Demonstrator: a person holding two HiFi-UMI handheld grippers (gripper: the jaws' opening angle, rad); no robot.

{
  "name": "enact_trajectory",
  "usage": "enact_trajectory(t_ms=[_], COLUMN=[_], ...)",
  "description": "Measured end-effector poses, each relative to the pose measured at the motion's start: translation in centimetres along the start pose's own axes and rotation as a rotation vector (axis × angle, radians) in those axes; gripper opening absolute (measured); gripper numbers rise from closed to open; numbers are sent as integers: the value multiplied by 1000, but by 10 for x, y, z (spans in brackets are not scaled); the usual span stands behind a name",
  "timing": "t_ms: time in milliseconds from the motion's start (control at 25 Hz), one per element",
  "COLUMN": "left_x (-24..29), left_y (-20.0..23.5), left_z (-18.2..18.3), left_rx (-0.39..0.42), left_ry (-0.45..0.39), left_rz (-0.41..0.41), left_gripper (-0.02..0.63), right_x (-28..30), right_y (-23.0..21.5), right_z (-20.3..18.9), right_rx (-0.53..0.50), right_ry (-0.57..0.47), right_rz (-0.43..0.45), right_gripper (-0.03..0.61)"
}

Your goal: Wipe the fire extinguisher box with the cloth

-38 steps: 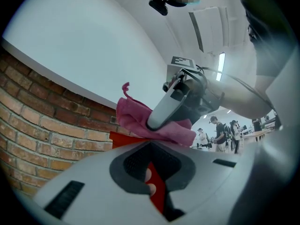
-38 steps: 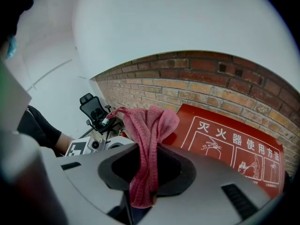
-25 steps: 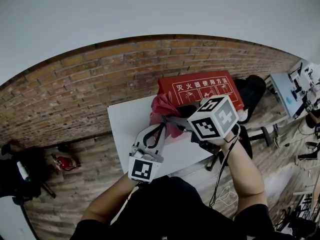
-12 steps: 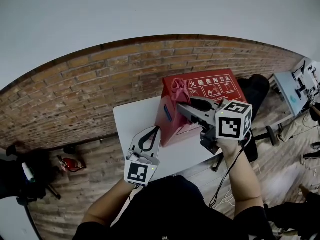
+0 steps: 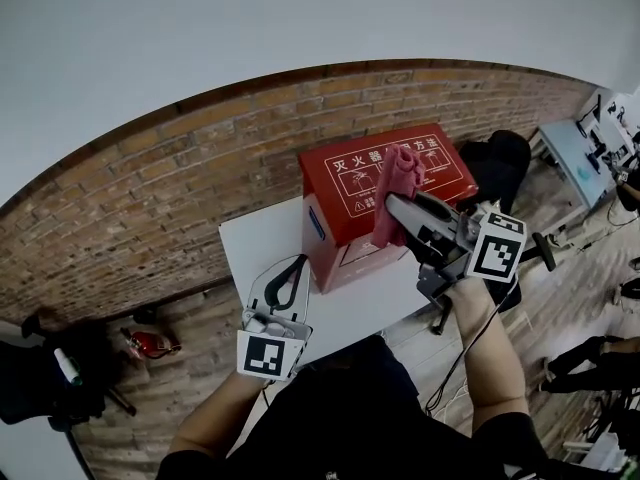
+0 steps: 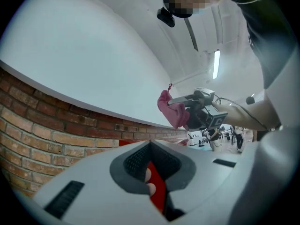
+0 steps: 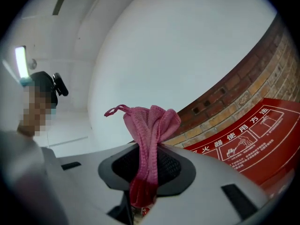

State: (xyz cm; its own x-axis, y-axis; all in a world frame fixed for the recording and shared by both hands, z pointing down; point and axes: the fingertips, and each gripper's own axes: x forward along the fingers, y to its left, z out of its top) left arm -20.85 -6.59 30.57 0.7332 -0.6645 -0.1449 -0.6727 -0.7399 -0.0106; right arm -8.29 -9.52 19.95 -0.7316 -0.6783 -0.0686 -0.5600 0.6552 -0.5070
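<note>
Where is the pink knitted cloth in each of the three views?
Head view: upper centre-right, the pink knitted cloth overlaps the red fire extinguisher box.
Left gripper view: near centre, slightly right, before the white wall.
Right gripper view: centre, clamped in the right gripper's jaws.
Shared landmark: the brick wall.

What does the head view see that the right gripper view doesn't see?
Only the head view shows the white rectangular table and the closed left gripper. Only the right gripper view shows the bright ceiling light strip and the black camera on the person's head. Both show the pink knitted cloth pinched in the right gripper, the red rectangular fire extinguisher box with white print, and the brick wall.
</note>
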Motion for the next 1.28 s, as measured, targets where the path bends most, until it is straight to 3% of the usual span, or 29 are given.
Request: enact_trajectory(t_ms=[400,880,1080,1280], left_x=[38,145,197,250], left_y=[-30,-73,-91,-109], left_z=[53,92,93,87], left_rx=[223,440,603,783], left_ry=[-80,-58,-60,20], left_rz=[28,70,16,-33], left_gripper=[32,32,32,32], right_x=[-83,-150,-167,-177], right_y=[-36,-116,-160,-202], right_z=[40,101,117,129], right_rx=[88,128,168,220], right_ry=[-104,-98,-71,-26], right_rz=[54,129,158,208], right_gripper=[100,100,100,100])
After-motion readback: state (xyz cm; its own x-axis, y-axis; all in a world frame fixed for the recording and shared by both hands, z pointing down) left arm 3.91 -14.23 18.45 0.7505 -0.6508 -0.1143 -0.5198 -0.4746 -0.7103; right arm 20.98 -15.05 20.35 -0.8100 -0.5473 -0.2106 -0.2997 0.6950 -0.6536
